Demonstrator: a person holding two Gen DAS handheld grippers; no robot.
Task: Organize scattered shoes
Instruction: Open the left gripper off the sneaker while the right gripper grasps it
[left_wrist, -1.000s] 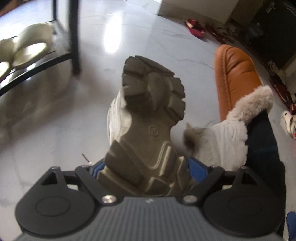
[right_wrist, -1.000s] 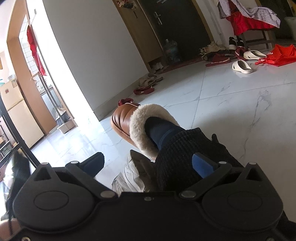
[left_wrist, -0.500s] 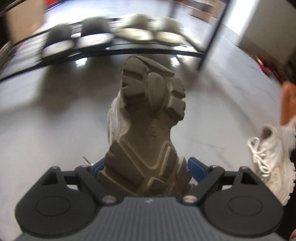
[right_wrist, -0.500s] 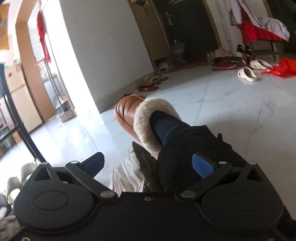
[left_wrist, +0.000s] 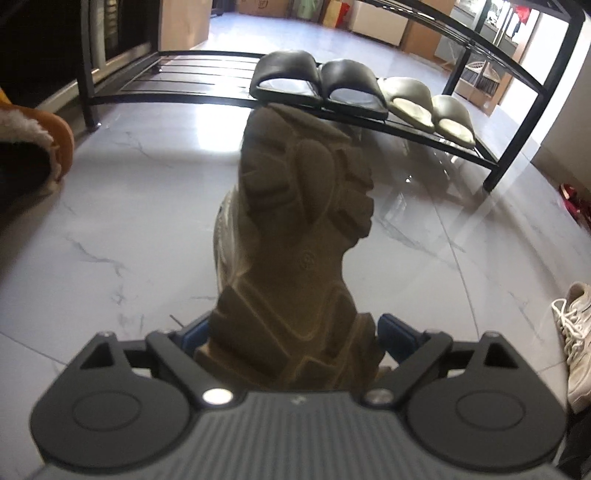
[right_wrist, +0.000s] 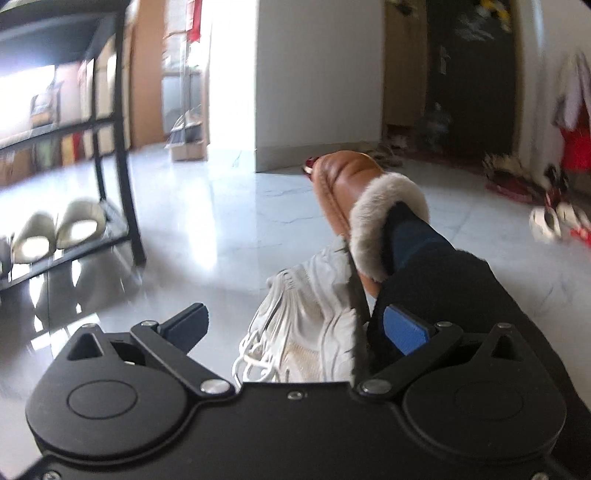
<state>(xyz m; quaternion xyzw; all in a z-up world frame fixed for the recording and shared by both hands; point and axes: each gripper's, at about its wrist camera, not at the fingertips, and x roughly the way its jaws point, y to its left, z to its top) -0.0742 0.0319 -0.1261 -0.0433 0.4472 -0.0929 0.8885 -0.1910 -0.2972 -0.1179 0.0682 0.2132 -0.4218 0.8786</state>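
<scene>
The held sneaker (left_wrist: 295, 236) hides its own upper; the far doorway clutter (right_wrist: 517, 177) is blurred.

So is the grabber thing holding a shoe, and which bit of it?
Yes. The left gripper has its jaws shut on the white sneaker at the heel end, sole facing the camera. The right gripper is open, holding nothing.

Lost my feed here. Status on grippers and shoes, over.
Left gripper shut on white sneaker, sole up, facing shoe rack. Right gripper open over second sneaker. Person's slippered foot beside it.
</scene>
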